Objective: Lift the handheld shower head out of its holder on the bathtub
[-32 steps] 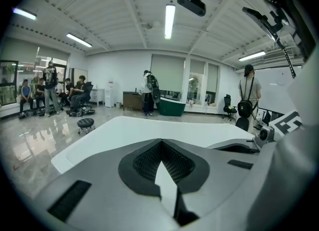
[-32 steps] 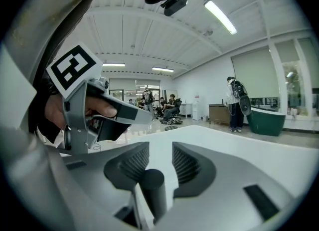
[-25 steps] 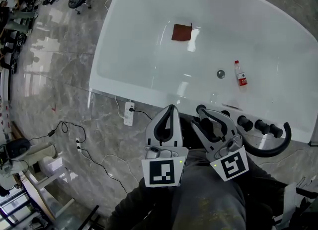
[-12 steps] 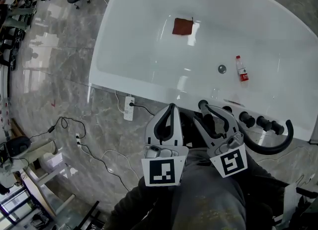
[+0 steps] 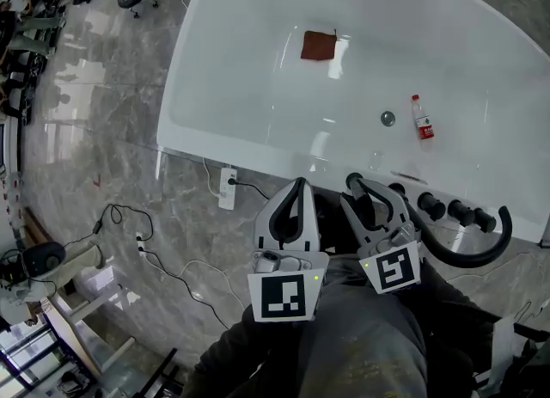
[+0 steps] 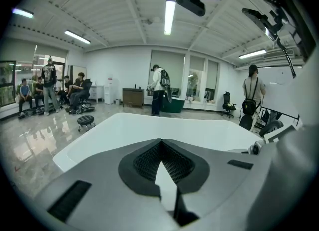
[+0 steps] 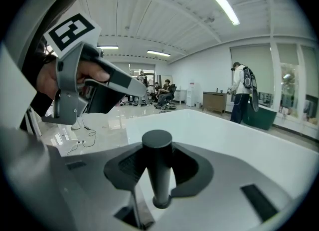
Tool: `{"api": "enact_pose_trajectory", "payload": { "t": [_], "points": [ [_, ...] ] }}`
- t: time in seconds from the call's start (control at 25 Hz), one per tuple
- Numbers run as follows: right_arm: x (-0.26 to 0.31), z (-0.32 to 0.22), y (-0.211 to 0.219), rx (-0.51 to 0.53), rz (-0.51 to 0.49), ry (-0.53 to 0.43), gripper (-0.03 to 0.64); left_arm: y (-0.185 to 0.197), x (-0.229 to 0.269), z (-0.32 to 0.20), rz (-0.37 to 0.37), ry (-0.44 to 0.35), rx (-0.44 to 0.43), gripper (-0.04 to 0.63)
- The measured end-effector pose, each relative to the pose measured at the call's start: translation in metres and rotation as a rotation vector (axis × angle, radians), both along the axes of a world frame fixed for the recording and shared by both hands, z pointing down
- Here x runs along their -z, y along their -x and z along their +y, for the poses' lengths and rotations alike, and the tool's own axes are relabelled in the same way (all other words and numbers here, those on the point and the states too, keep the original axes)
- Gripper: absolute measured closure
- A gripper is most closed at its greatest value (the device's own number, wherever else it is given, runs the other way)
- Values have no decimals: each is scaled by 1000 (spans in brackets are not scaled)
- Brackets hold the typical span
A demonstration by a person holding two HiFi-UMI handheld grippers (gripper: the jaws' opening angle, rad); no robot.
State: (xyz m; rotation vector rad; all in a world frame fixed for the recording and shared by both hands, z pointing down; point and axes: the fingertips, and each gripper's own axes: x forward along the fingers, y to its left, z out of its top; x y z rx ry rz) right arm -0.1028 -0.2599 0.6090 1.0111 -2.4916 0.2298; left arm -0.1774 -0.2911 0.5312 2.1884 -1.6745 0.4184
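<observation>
The shower head's black handle stands upright in its holder on the white bathtub's near rim. My right gripper reaches around it, and its jaws are closing. In the right gripper view the handle rises between the two pads, with white gaps still showing beside it. My left gripper hovers just left of it, over the floor by the tub. Its tips meet in the left gripper view and hold nothing.
Black knobs and a curved black hose line the rim to the right. Inside the tub lie a brown cloth, a small bottle and the drain. A power strip with cables lies on the floor.
My right gripper has sunk lower around the black handle and tipped further down. The left gripper has stayed where it was.
</observation>
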Motion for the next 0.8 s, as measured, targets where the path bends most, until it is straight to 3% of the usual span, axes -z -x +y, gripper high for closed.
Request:
{"api": "enact_pose_trajectory", "payload": {
  "t": [0.4, 0.64, 0.8],
  "points": [
    [-2, -1, -3, 7, 15, 38, 486, 3, 17, 0, -13, -22, 5, 594],
    [30, -7, 7, 31, -46, -61, 486, 4, 25, 4, -17, -43, 7, 594],
    [67, -11, 9, 12, -73, -71, 486, 8, 63, 9, -17, -72, 18, 594]
  ]
}}
